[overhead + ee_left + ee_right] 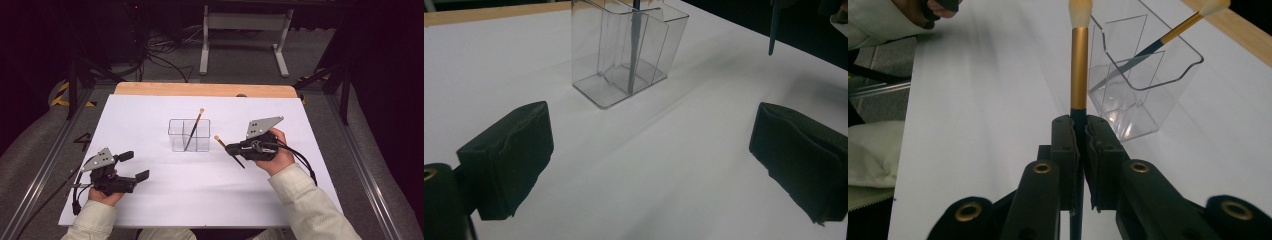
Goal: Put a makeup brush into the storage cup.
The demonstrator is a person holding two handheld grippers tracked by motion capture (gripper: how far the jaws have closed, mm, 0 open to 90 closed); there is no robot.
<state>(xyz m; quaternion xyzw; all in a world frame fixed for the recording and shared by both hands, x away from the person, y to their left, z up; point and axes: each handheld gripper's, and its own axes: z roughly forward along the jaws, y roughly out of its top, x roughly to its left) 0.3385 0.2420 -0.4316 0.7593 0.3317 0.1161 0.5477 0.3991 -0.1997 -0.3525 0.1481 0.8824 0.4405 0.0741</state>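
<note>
Clear plastic marks the middle of the white desk (150, 200): a divided organizer (189, 135) that already carries one makeup brush (194, 129), leaning with its pale tip up and toward the far right. The right gripper (231, 148) has its jaws clamped on the dark handle of a second makeup brush (227, 150), gold ferrule and pale bristles pointing away from the hand and toward the organizer, dark tail trailing back toward the person. In the right gripper view that brush's long axis runs straight out from the jaws, its tip just left of the organizer's near wall. The organizer lies just beyond and slightly to the side of the held tip, so the right hand is clearly nearer; a drop would probably need the brush raised and tipped upright over a compartment. The left gripper (135, 166) rests at the near left, jaws spread wide and empty, well apart from the organizer.
</note>
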